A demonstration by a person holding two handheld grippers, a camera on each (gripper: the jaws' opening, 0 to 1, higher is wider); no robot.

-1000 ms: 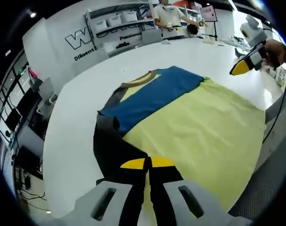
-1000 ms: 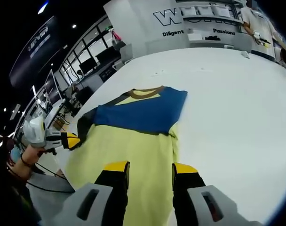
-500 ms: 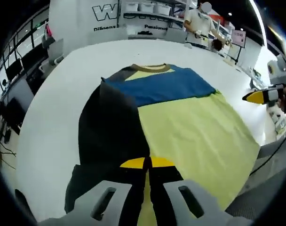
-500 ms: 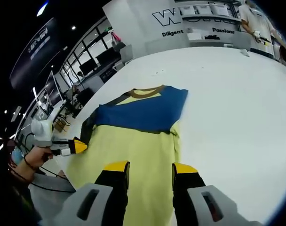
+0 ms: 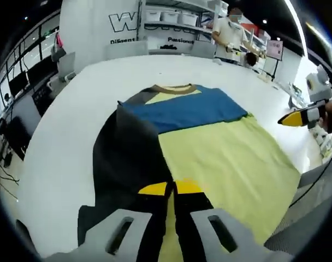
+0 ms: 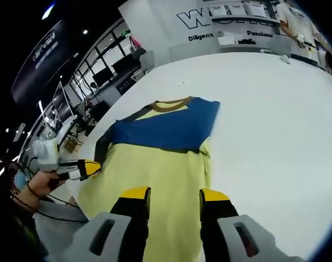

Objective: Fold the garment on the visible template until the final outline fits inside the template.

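Note:
A garment lies flat on the white table (image 5: 62,136). It has a yellow-green body (image 5: 226,164), a blue chest band (image 5: 188,109), a brown collar (image 5: 169,88) and a dark grey sleeve (image 5: 125,158). My left gripper (image 5: 171,188) is shut on the dark sleeve's end, and the cloth runs from its jaws to the shoulder. In the right gripper view the left gripper (image 6: 88,168) sits at the garment's left edge. My right gripper (image 6: 174,195) stands open above the yellow-green body (image 6: 155,169) near the hem, with nothing between its jaws. A hand holds the right gripper (image 5: 297,117) beyond the garment's right side.
Bare white table (image 6: 275,125) stretches to the right of and behind the garment. A wall with lettering and shelves of white bins (image 5: 171,16) stands at the back, where a person (image 5: 231,33) stands. Desks with monitors (image 6: 100,76) lie past the table's left edge.
My left gripper has swung round with the sleeve in it, so its view now looks up along the garment and the sleeve looks wider. The right gripper has hardly moved.

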